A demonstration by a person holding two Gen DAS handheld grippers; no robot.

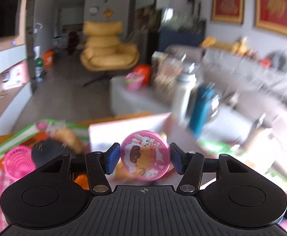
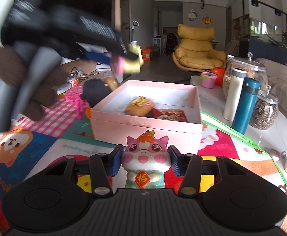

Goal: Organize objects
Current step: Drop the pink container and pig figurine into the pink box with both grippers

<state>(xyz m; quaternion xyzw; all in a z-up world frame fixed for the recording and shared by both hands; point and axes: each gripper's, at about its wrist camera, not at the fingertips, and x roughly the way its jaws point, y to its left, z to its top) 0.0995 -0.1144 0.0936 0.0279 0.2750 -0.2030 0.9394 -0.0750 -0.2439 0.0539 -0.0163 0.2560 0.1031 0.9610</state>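
Living-room setting; work surface is a cartoon play mat [image 2: 231,157] spread over the floor, with a yellow armchair [image 2: 197,51] well behind.

Item 1: pink round tin [image 1: 145,156], one count, printed with a rabbit. It sits between the blue pads of the left gripper [image 1: 144,158], jaws clenched on its rim, carried in the air near the pink box; the left view is motion-blurred.

Item 2: pig figurine [image 2: 145,158], one count, pink face, orange tuft, red character plaque on the chest. It stands upright between the pads of the right gripper [image 2: 145,160]; the jaws touch its cheeks on both sides and appear to be grasping it. Whether it is lifted off the mat cannot be told.

Item 3: pink box [image 2: 146,121], one count, lid off, just beyond the figurine. Contents: one golden packet and one red packet.

Step in hand, as judged: both items are held for stowing in the box. The next move calls for carrying each over the near wall, lowering it into a free part of the floor of the box, then releasing.

Surroundings: two flasks, one white [image 2: 234,93] and one teal [image 2: 246,104]; two glass jars [image 2: 265,110] beside them; one pink toy racket [image 2: 75,96]; one brown plush toy [image 2: 35,90].
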